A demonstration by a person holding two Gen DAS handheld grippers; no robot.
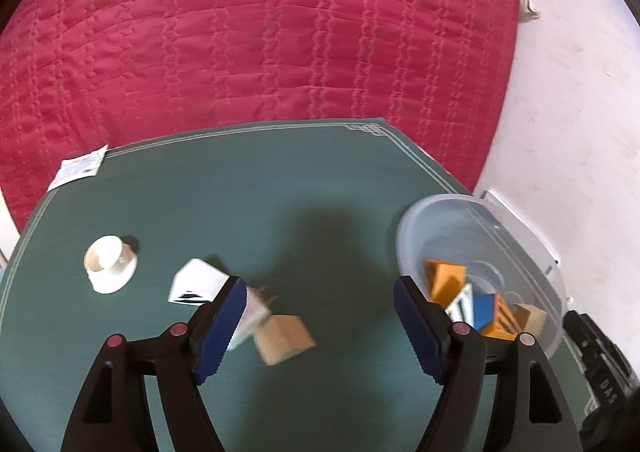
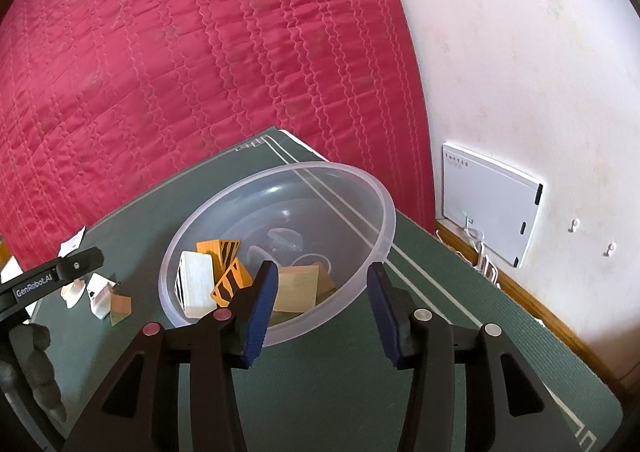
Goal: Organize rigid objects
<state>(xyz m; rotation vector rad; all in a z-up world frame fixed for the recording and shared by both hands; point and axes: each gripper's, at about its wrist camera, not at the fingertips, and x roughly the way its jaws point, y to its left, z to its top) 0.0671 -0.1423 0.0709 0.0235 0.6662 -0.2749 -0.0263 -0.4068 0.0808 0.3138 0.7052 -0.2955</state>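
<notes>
A red quilted bedspread (image 1: 260, 32) fills the far side, and against it lies the green mat (image 1: 280, 204); at the mat's right edge sits the clear plastic bowl (image 2: 384, 212), already holding orange, white, blue and wooden blocks. The left gripper (image 1: 316, 328) hangs over the mat's middle with fingers wide apart and empty; a wooden cube (image 1: 285, 338), a white box (image 1: 198, 282) and a small white cup (image 1: 110, 264) lie toward the left edge. The right gripper (image 2: 322, 316) hovers at the bowl's near rim, fingers parted, gripping nothing.
</notes>
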